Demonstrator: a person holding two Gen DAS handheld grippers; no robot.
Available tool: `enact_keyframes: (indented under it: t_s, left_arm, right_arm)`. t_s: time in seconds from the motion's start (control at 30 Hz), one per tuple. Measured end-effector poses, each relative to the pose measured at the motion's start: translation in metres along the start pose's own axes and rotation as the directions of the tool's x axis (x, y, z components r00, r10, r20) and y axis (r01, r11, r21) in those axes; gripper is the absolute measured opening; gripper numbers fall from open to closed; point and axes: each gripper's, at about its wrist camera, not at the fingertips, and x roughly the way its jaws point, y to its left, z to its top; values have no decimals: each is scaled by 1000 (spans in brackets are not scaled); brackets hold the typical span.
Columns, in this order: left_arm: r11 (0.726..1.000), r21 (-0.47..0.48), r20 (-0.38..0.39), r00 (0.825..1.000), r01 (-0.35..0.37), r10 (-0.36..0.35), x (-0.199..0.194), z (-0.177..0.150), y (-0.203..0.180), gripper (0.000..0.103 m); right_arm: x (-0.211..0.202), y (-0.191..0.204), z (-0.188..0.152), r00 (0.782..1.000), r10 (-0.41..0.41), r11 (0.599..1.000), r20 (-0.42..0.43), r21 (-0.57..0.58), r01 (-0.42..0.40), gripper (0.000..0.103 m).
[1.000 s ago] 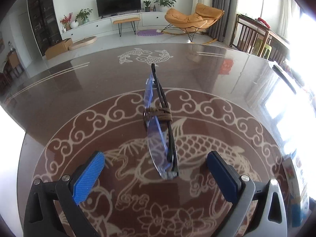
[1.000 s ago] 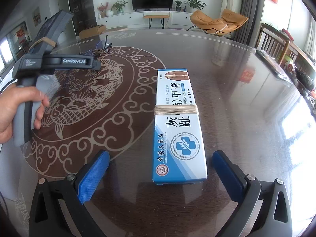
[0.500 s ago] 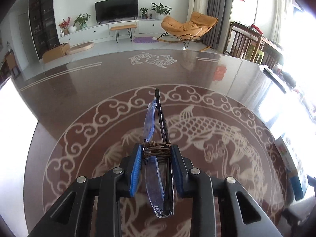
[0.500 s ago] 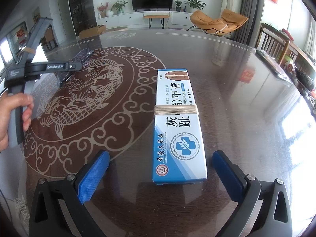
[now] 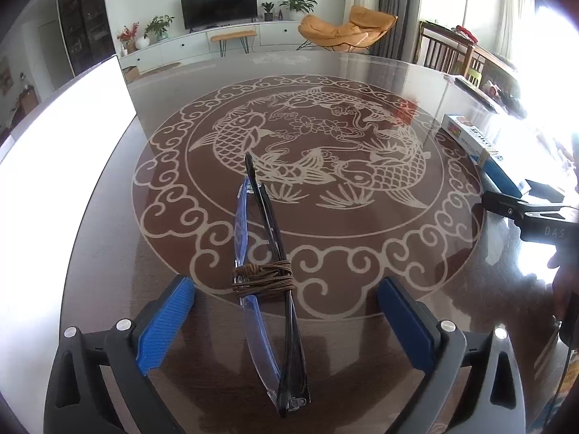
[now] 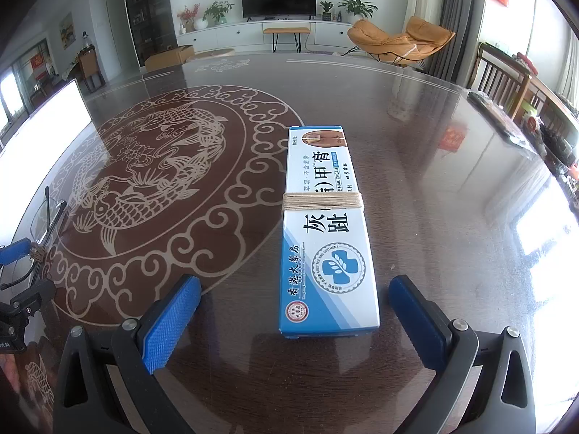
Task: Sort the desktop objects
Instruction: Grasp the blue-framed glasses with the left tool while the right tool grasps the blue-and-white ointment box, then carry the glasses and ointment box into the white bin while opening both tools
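Glossy dark table [image 5: 108, 238] carries folded eyeglasses [image 5: 266, 282], bound with brown cord, lying between the left gripper's [image 5: 286, 305] spread fingers, apparently untouched. Right gripper [image 6: 295, 307] gapes too, straddling the near end of a string-tied ointment box [image 6: 325, 224].

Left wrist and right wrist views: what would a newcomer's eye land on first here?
In the left wrist view, folded glasses bound with brown cord lie on the table between the open left gripper jaws. In the right wrist view, a blue-and-white ointment box tied with pale string lies between the open right gripper jaws.
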Motion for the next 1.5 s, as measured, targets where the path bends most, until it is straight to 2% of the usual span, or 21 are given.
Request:
enact_keyframes:
  t_s: [0.73,0.83,0.93,1.03,1.13,1.17,1.2,1.23,1.27,1.3,1.4,1.5]
  left_arm:
    - [1000,-4,7,1000,-7,7,0,-9,-3,103]
    - [1000,8,-13,1000,10,-10,1,-7,-3,103]
    - [998,50,-76,996,41,-38,3,-2,-2,103]
    - [993,94,-138,989,71,-58,6,3,-1,103]
    - [989,118,-175,982,87,-66,8,7,-2,103]
    - [988,126,-170,983,90,-68,7,6,-1,101]
    - [985,140,-145,986,99,-79,3,5,-1,93]
    - [982,153,-114,989,106,-90,-2,3,-1,70]
    - [982,155,-91,992,104,-91,-7,1,0,46]
    - [983,148,-76,992,107,-97,-10,0,2,33]
    - [986,103,-40,991,131,-127,-16,-6,9,29]
    - [986,61,21,987,155,-157,-32,-14,15,29]
  right_arm:
    - [0,0,0,1000,-1,1000,0,0,1,103]
    - [0,1,1,1000,1,1000,-7,-6,-1,103]
    - [11,-1,20,988,44,997,-146,-57,-53,103]
    - [26,-4,45,957,54,995,-284,-64,-76,103]
    - [39,-5,64,940,32,996,-339,-68,-58,103]
    - [42,-6,69,939,26,996,-343,-67,-52,91]
    - [44,-7,72,936,24,997,-350,-64,-49,84]
    - [43,-7,75,940,23,997,-340,-57,-45,62]
    - [40,-9,78,945,16,998,-328,-46,-33,45]
    - [38,-10,79,945,20,999,-328,-27,-31,45]
    - [25,-5,75,954,15,998,-299,-55,-33,44]
    - [1,3,72,964,57,995,-260,-66,-76,44]
